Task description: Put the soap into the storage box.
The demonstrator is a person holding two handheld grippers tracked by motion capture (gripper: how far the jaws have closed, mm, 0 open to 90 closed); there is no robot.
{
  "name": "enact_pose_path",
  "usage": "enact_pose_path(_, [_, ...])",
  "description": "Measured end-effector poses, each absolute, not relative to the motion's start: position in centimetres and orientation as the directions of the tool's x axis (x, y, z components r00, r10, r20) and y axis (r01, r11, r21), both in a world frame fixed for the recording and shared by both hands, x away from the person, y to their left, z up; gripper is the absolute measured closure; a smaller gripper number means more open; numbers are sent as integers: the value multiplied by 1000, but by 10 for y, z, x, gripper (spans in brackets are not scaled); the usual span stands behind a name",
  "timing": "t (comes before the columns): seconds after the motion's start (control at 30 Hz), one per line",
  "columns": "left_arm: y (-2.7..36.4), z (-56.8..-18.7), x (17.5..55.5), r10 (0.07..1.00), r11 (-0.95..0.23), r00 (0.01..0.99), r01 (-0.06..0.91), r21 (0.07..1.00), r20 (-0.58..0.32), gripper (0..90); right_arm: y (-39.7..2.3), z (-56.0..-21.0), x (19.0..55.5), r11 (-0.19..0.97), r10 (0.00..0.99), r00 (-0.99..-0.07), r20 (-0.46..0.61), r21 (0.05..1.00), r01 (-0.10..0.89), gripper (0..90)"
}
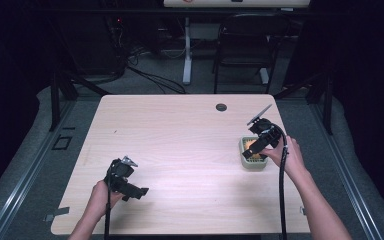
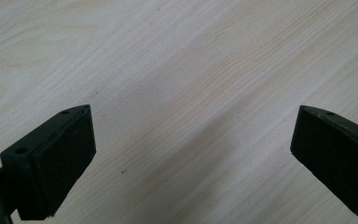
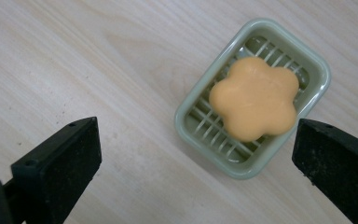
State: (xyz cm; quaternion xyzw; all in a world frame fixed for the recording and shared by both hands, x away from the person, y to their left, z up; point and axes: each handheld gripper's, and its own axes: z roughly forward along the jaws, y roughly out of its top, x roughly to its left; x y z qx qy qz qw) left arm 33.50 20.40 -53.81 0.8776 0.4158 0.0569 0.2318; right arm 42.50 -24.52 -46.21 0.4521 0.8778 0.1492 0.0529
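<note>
An orange flower-shaped soap (image 3: 255, 98) lies on the ribbed floor of a pale green soap dish (image 3: 200, 130) on the light wooden table (image 1: 180, 140). The dish (image 1: 255, 166) sits near the table's right edge, with a bit of the soap (image 1: 255, 158) showing under the hand-held tool. My right gripper (image 3: 194, 140) hovers above the dish, open, its jaws wide apart and nothing between them; the high view has it (image 1: 254, 149) over the dish. My left gripper (image 1: 141, 191) rests low at the front left, open, with bare wood between its jaws (image 2: 193, 121).
A round cable hole (image 1: 221, 107) sits near the table's far edge. Behind the table stand a black chair (image 1: 245, 45) and a white desk leg (image 1: 186, 55) with cables on the floor. Bare wood lies between the two grippers.
</note>
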Motion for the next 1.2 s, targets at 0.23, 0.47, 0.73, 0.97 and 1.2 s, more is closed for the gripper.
enact_pose_path(0.23, [203, -538, 335, 756, -548, 648, 703, 453, -91, 0, -248, -461, 401, 585, 786, -617, 38, 280, 761, 0])
enact_pose_path(0.47, [200, -538, 334, 748, -562, 659, 695, 449, -84, 0, -251, -468, 378, 604, 776, -630, 23, 260, 753, 0])
enact_pose_path(0.73, [200, -538, 333, 746, -565, 661, 692, 450, -80, 0, -252, -482, 354, 622, 765, -644, 15, 245, 744, 0])
enact_pose_path(0.97, [199, -538, 333, 745, -567, 663, 687, 454, -73, 0, -261, -496, 333, 628, 758, -652, 12, 257, 734, 0])
enact_pose_path(1.2, [199, -534, 331, 753, -553, 657, 668, 497, -45, 0, -265, -509, 318, 649, 740, -672, 13, 247, 720, 0])
